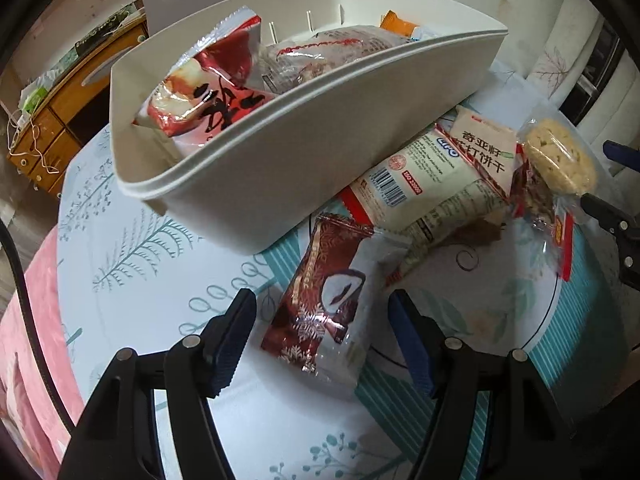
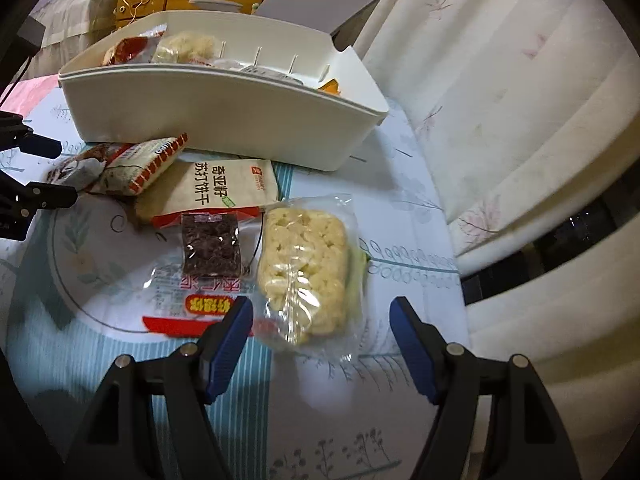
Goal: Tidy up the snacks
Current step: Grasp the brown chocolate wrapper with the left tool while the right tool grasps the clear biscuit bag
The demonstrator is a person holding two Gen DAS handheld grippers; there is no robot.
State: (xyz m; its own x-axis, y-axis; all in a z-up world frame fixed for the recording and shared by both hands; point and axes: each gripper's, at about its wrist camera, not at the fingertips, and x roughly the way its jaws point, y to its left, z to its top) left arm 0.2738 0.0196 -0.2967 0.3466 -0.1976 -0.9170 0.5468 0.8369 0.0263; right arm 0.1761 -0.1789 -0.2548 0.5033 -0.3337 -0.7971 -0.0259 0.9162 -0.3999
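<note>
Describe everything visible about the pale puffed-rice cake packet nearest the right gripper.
The puffed-rice cake packet is a clear, crinkled plastic wrapper around one pale yellow, lumpy rectangular block, still sealed as far as shows. It lies flat on the patterned tablecloth, its near end between the right gripper's open blue pads, untouched. Its left edge overlaps or abuts a dark-cake packet; the white bin sits beyond.
</note>
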